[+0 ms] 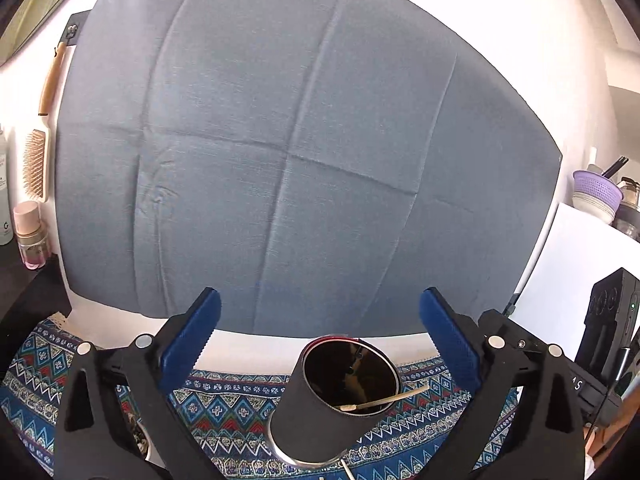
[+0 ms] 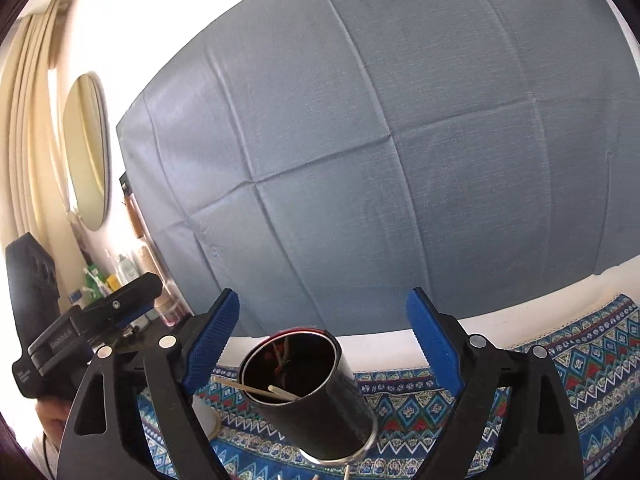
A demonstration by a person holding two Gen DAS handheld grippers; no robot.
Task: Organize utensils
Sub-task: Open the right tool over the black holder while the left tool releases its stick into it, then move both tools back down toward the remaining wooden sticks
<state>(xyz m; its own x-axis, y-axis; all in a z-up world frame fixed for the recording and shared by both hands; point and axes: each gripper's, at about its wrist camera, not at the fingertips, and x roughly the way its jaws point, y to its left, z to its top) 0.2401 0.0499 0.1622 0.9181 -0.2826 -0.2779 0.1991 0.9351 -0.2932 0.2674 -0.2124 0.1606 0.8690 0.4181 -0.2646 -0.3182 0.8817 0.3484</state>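
Note:
A black cylindrical holder (image 1: 320,408) with a shiny rim stands on a blue patterned cloth (image 1: 224,408). A pale wooden utensil (image 1: 384,399) leans inside it, across its mouth. My left gripper (image 1: 320,312) is open and empty, its blue pads above and either side of the holder. In the right wrist view the same holder (image 2: 312,392) holds wooden sticks (image 2: 280,391) and red-tipped pieces. My right gripper (image 2: 322,312) is open and empty, hovering just above the holder. The left gripper's body (image 2: 80,336) shows at the left edge.
A grey-blue creased cloth (image 1: 304,152) hangs on the white wall behind. A hairbrush (image 1: 38,160) and bottles (image 1: 30,236) are at the left. A purple basket (image 1: 598,190) with dishes is at the right. An oval mirror (image 2: 86,152) and curtains are at left.

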